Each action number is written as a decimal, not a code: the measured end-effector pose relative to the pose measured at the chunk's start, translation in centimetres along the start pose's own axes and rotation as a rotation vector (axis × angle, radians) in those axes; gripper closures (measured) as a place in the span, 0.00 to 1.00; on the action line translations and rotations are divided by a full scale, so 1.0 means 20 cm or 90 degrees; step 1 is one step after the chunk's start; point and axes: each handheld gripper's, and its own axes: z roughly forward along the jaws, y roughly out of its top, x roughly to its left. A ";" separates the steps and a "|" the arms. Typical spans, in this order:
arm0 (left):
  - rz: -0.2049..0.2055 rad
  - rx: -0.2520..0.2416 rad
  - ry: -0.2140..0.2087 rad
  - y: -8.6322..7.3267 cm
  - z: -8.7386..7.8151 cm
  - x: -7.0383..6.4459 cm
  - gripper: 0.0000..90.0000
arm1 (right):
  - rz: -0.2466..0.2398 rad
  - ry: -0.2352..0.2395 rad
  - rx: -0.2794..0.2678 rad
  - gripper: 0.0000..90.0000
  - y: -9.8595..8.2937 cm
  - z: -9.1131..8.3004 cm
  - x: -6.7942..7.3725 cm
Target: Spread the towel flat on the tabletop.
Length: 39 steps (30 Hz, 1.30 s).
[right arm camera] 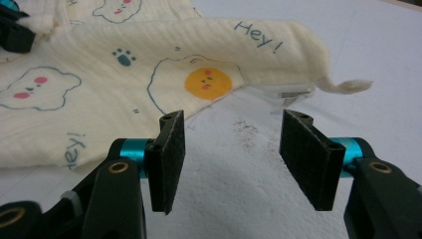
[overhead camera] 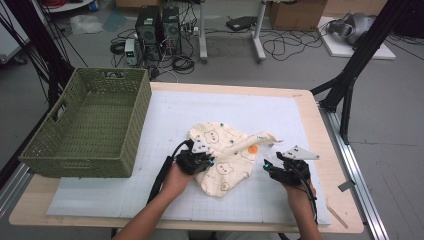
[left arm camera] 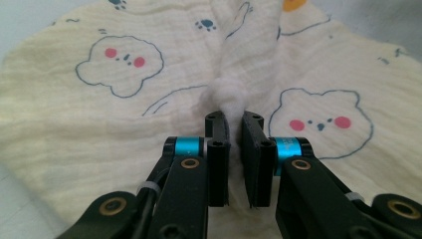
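A cream printed cloth [overhead camera: 227, 155] with bears, paw prints and "Hey!" lies crumpled on the white mat [overhead camera: 165, 125]. My left gripper [overhead camera: 206, 162] sits at its left side, shut on a pinched ridge of the cloth [left arm camera: 234, 102]. My right gripper [overhead camera: 269, 167] rests on the mat just right of the cloth, open, with nothing between its pads [right arm camera: 171, 149]. In the right gripper view, the cloth's edge with an orange face print [right arm camera: 208, 82] and a white label [right arm camera: 293, 92] lies just beyond the jaws.
A green woven basket [overhead camera: 90, 125] stands empty at the table's left. The wooden table edge [overhead camera: 330, 145] runs along the right. Beyond the table are computer towers [overhead camera: 157, 27], cables and black frame legs.
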 end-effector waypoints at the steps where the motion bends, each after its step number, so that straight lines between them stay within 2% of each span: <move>1: -0.007 -0.006 -0.006 0.00 -0.02 0.01 0.89 | -0.003 0.006 0.002 0.49 0.00 0.01 0.01; 5: -0.021 -0.029 -0.002 -0.02 -0.07 0.04 0.88 | -0.019 0.036 0.009 0.51 0.02 0.04 0.07; 8: -0.005 -0.028 0.032 -0.04 -0.10 0.05 0.93 | -0.022 0.060 0.010 0.51 0.02 0.07 0.10; 12: -0.033 -0.035 0.063 -0.09 -0.17 0.11 0.94 | -0.025 0.087 0.022 0.51 0.03 0.11 0.16; 16: -0.050 -0.043 0.083 -0.16 -0.28 0.17 0.94 | -0.053 0.096 0.055 0.52 0.01 0.16 0.21; 18: -0.058 -0.047 0.093 -0.20 -0.34 0.19 0.94 | -0.052 0.108 0.053 0.59 0.01 0.18 0.21; 19: -0.062 -0.048 0.098 -0.21 -0.37 0.20 0.94 | -0.046 0.120 0.055 0.66 0.01 0.18 0.21; 21: -0.067 -0.050 0.108 -0.24 -0.42 0.21 0.95 | -0.053 0.145 0.057 0.94 0.02 0.18 0.20; 22: -0.071 -0.055 0.111 -0.26 -0.44 0.21 0.95 | -0.068 0.144 0.059 0.95 0.02 0.18 0.21; 23: -0.070 -0.056 0.114 -0.27 -0.46 0.21 0.95 | -0.082 0.136 0.064 0.96 0.03 0.18 0.21; 25: -0.071 -0.057 0.114 -0.29 -0.49 0.21 0.95 | -0.108 0.097 0.070 0.96 0.05 0.19 0.22; 27: -0.064 -0.054 0.113 -0.30 -0.50 0.20 0.95 | -0.100 0.059 0.067 0.96 0.07 0.19 0.19; 28: -0.062 -0.051 0.111 -0.31 -0.50 0.20 0.95 | -0.091 0.008 0.069 0.96 0.09 0.20 0.16; 29: -0.063 -0.051 0.108 -0.31 -0.49 0.19 0.95 | -0.091 0.008 0.069 0.96 0.09 0.20 0.16; 30: -0.062 -0.047 0.102 -0.32 -0.48 0.18 0.95 | -0.092 -0.038 0.081 0.96 0.13 0.23 0.14; 31: -0.056 -0.040 0.094 -0.32 -0.46 0.17 0.95 | -0.092 -0.038 0.081 0.96 0.13 0.23 0.14; 33: -0.046 -0.033 0.085 -0.33 -0.43 0.15 0.94 | -0.092 -0.064 0.100 0.91 0.17 0.27 0.12; 34: -0.041 -0.030 0.078 -0.33 -0.42 0.14 0.94 | -0.092 -0.064 0.100 0.91 0.17 0.27 0.12; 36: -0.044 -0.029 0.068 -0.34 -0.41 0.13 0.91 | -0.083 -0.053 0.085 0.81 0.18 0.27 0.12; 38: -0.049 -0.033 0.067 -0.34 -0.42 0.14 0.80 | -0.070 -0.044 0.068 0.75 0.18 0.24 0.12; 39: -0.051 -0.037 0.071 -0.34 -0.43 0.15 0.78 | -0.061 -0.037 0.058 0.73 0.18 0.22 0.11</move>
